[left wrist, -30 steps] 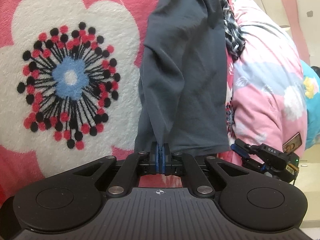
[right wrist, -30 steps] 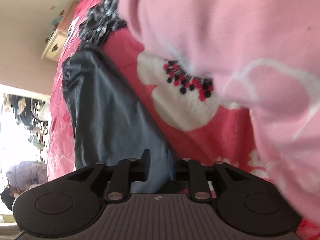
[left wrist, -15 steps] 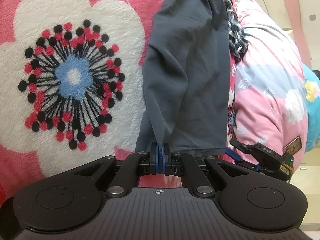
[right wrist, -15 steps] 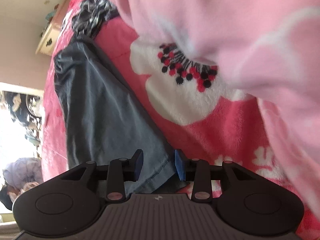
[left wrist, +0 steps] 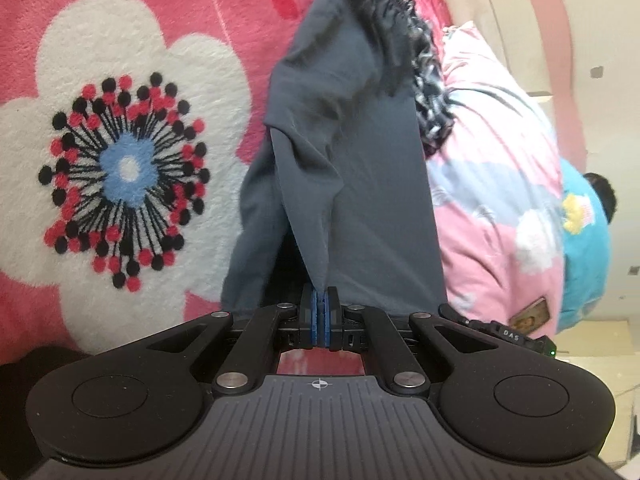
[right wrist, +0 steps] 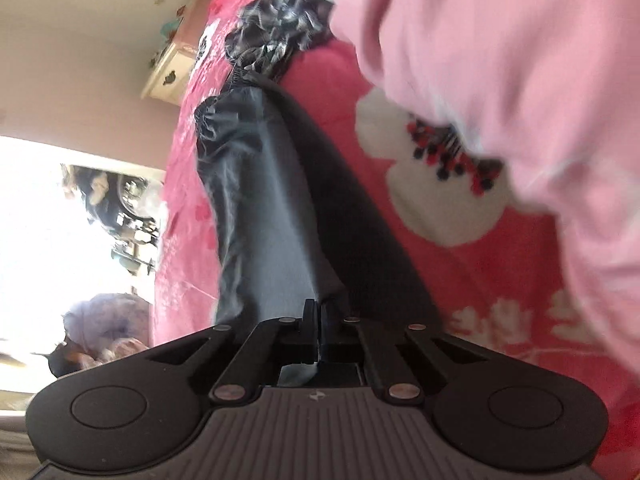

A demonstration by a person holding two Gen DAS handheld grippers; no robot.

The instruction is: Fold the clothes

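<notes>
On a bed, over a pink flowered blanket (left wrist: 168, 20): one pair of dark grey trousers (left wrist: 360, 184), lengthwise, elastic waistband at the far end. Near hem raised and tented. Left hand-held gripper (left wrist: 320, 307): blue pads pressed together, pinching one hem corner. Right hand-held gripper (right wrist: 319, 316): jaws have just closed, pinching the other hem edge. Beside the trousers: black-and-white patterned garment (left wrist: 430, 92); pink quilt (left wrist: 492, 184).

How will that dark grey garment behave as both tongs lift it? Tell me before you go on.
Probably floppy: the dark grey garment hangs in loose folds from the left tongs and drapes from the right tongs, which have just closed on its hem. Likely light, as thin fabric creases easily. Possibly a little slippery, given its slight sheen.
</notes>
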